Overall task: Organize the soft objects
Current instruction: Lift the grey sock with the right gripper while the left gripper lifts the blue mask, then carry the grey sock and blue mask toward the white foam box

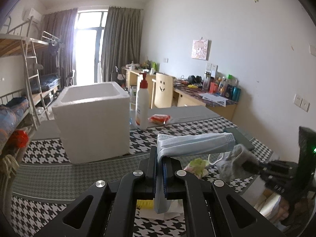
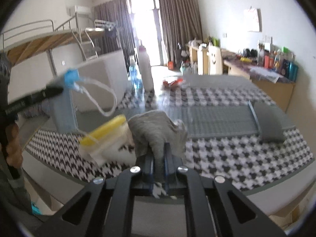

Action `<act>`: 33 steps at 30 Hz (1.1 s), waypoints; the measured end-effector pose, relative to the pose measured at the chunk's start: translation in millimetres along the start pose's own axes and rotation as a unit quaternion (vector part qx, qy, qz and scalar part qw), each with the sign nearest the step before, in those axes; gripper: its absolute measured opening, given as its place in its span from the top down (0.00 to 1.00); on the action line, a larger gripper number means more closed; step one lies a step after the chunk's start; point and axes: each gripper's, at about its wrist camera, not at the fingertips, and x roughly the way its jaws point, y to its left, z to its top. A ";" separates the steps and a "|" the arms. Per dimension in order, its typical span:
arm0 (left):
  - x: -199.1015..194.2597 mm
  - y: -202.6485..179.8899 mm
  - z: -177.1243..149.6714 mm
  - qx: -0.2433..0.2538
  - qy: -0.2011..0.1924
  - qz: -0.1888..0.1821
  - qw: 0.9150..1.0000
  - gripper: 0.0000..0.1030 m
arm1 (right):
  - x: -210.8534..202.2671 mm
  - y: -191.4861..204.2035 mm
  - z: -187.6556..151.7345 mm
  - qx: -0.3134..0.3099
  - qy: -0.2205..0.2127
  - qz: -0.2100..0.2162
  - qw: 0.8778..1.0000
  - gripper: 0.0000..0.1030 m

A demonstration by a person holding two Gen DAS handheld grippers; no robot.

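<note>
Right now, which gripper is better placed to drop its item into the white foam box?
Left. The left gripper holds the blue face mask beside the white foam box. The right gripper, holding the grey cloth, is farther away.

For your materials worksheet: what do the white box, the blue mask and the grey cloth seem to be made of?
White box: likely foam, matte, thick walls. Blue mask: probably non-woven fabric, pleated. Grey cloth: soft knit, apparently; it slumps and looks fuzzy.
</note>
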 end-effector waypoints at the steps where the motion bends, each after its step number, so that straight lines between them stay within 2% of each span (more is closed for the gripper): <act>1: -1.0 0.7 2.2 -0.001 -0.001 0.002 1.000 0.95 | -4.0 1.0 3.9 0.000 -0.008 -0.001 1.000 0.90; 8: -9.6 1.3 20.7 0.004 -0.017 0.009 1.000 0.95 | -22.1 9.8 31.0 -0.004 -0.052 0.010 0.999 0.90; 11: -8.7 2.6 22.8 0.000 -0.020 0.012 1.000 0.95 | -23.0 10.3 37.4 -0.002 -0.057 0.027 0.998 0.90; 18: -7.9 2.9 34.3 0.004 -0.025 0.017 1.000 0.95 | -22.7 15.2 52.7 -0.012 -0.066 0.035 0.997 0.90; 26: -3.6 0.2 40.1 0.029 -0.033 0.081 0.996 0.95 | -16.9 15.0 65.7 -0.012 -0.082 0.020 0.996 0.90; 33: -17.2 6.5 38.5 0.015 -0.056 0.116 0.992 0.95 | -9.2 14.7 77.6 -0.025 -0.088 0.025 0.996 0.90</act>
